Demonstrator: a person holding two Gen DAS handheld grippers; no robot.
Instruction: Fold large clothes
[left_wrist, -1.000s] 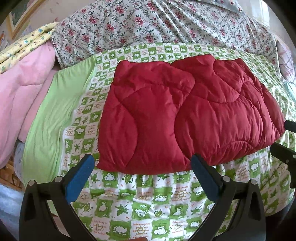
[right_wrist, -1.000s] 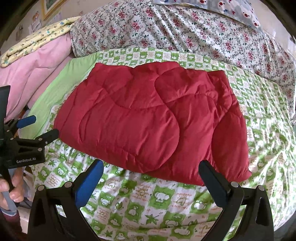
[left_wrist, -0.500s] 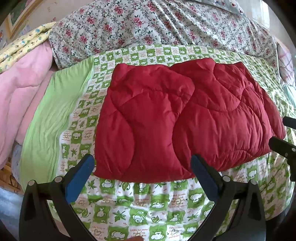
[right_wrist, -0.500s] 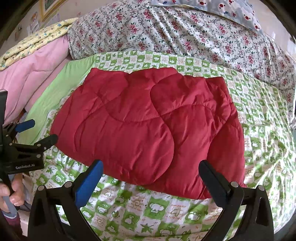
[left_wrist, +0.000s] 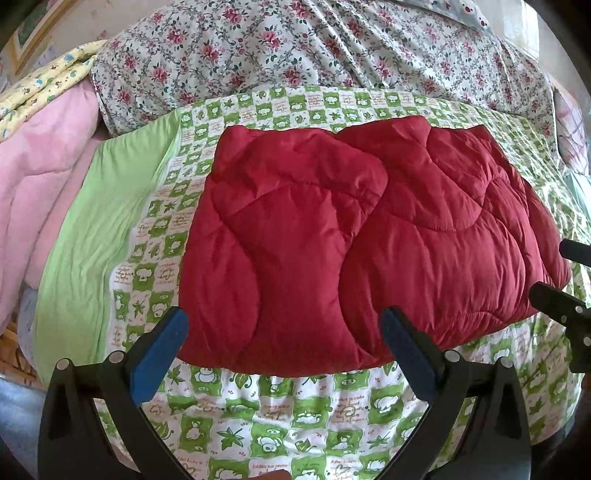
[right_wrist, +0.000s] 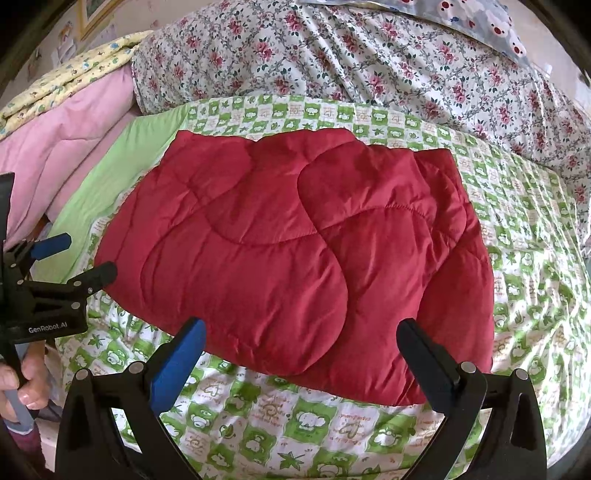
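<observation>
red quilted garment (left_wrist: 354, 236) lies folded flat on the green-checked bedsheet (left_wrist: 295, 417), w/ a floral quilt (left_wrist: 295, 48) behind it & pink bedding (left_wrist: 40, 177) off to the left. my left gripper (left_wrist: 284, 332) hangs at the garment's near edge, jaws wide apart, holding nothing. my right gripper (right_wrist: 301, 341) is the same, spread wide & empty over the near edge.

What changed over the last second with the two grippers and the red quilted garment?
Both grippers eased slightly toward the folded red quilted garment, which sits a little lower and larger in each wrist view. Nothing was taken hold of or let go. The left gripper and right gripper stayed open, and the garment kept its shape on the green checked sheet.
</observation>
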